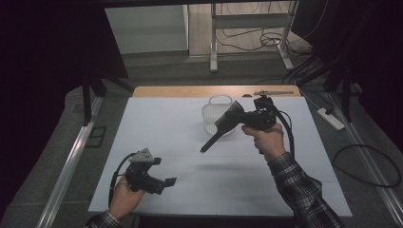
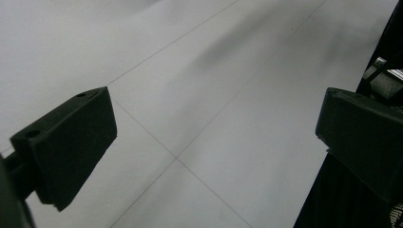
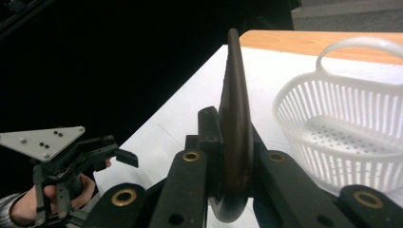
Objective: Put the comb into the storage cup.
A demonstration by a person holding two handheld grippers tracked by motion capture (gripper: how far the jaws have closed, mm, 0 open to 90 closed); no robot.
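Between right gripper (image 3: 228, 190) fingers (image 3: 190, 185), dark brush (image 3: 235, 128), clamped

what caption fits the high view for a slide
Right gripper holds a dark long-handled brush beside a white basket; left gripper is open and empty above the white table.

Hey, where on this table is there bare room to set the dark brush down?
The white table is bare between the white basket and the left gripper, and along its near right edge. It is crowded only at the far middle, where the right gripper holds the dark brush by the basket.
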